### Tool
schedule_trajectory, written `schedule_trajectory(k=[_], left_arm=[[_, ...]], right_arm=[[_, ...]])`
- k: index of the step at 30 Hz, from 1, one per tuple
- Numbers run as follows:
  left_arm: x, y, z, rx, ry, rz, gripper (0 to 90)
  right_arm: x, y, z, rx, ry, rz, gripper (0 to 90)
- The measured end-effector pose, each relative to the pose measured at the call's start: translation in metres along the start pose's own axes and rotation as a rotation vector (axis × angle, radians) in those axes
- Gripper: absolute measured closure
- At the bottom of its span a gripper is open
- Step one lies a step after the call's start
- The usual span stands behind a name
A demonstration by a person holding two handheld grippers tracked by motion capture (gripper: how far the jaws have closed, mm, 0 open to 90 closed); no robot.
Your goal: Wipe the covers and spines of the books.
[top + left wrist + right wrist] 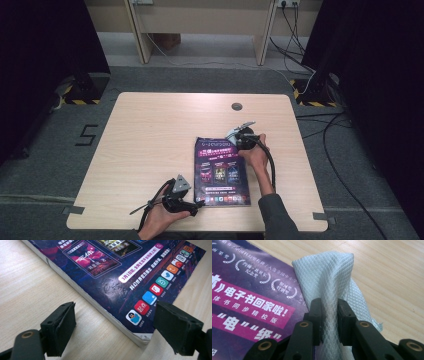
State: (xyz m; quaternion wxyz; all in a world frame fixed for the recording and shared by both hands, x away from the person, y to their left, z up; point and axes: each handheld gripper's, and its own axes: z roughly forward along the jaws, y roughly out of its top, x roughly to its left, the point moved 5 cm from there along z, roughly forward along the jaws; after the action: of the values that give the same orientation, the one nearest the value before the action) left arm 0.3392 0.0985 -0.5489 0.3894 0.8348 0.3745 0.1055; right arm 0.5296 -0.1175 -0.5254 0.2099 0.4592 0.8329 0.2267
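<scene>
So the right gripper [329,322] has its jaws squeezed tight on a bunched-up white cloth [332,280], the quilted wipe kind, and the cloth sits right at the top right corner of the book [221,170], half over the cover and half over the bare table [150,130]. Looks to me like wiping the cover is the job here. Over at the book's bottom left corner, the left gripper [115,327] has its jaws standing wide apart, one on either side of that corner, pads not touching anything as far as I can see, so it's gripping nothing. Could be there to steady the book, but right now it's just parked around the corner. The book itself lies flat and closed, near the middle of the table's near half, purple cover up. Progress-wise: cloth is picked up and brought to the book, that part's done. Whether any of the cover has been wiped I honestly can't tell, since the glossy surface looks the same all over from above. I'd guess most of the wiping is yet to do, starting from that top corner.
</scene>
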Motion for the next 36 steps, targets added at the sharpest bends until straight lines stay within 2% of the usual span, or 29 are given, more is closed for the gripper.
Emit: schedule_trajectory(k=[4, 7, 12, 14, 17, 23, 24, 25, 28, 32, 36], left_arm=[[0.001, 0.0, 0.0, 0.007, -0.005, 0.002, 17.2], [0.0, 0.001, 0.0, 0.009, -0.001, 0.007, 17.2], [0.0, 0.0, 0.0, 0.005, -0.002, 0.006, 17.3], [0.001, 0.0, 0.0, 0.006, -0.006, 0.002, 17.2], [0.0, 0.0, 0.0, 0.006, -0.006, 0.003, 17.3], [0.001, 0.0, 0.0, 0.008, -0.013, 0.007, 17.3], [0.001, 0.0, 0.0, 0.007, -0.012, 0.005, 17.2], [0.001, 0.0, 0.0, 0.006, -0.01, 0.004, 17.2], [0.001, 0.0, 0.0, 0.006, -0.012, 0.005, 17.2], [0.0, 0.0, 0.0, 0.001, -0.005, 0.006, 17.4], [0.001, -0.001, -0.001, 0.001, -0.005, 0.003, 17.2]], right_arm=[[0.01, 0.004, 0.001, -0.001, 0.001, -0.025, 77.3], [0.021, 0.007, 0.002, -0.001, 0.034, -0.029, 77.3], [0.05, 0.017, 0.005, -0.021, 0.09, -0.075, 77.3], [0.061, 0.022, 0.007, -0.027, 0.117, -0.076, 77.3], [0.075, 0.028, 0.01, -0.029, 0.132, -0.096, 77.3], [0.098, 0.036, 0.012, -0.054, 0.174, -0.137, 77.3], [0.103, 0.036, 0.011, -0.051, 0.182, -0.127, 77.3], [0.105, 0.036, 0.011, -0.06, 0.185, -0.15, 77.3], [0.114, 0.035, 0.009, -0.061, 0.215, -0.174, 77.3], [0.116, 0.031, 0.006, -0.068, 0.219, -0.199, 77.1], [0.101, 0.024, 0.004, -0.06, 0.22, -0.163, 76.7]])
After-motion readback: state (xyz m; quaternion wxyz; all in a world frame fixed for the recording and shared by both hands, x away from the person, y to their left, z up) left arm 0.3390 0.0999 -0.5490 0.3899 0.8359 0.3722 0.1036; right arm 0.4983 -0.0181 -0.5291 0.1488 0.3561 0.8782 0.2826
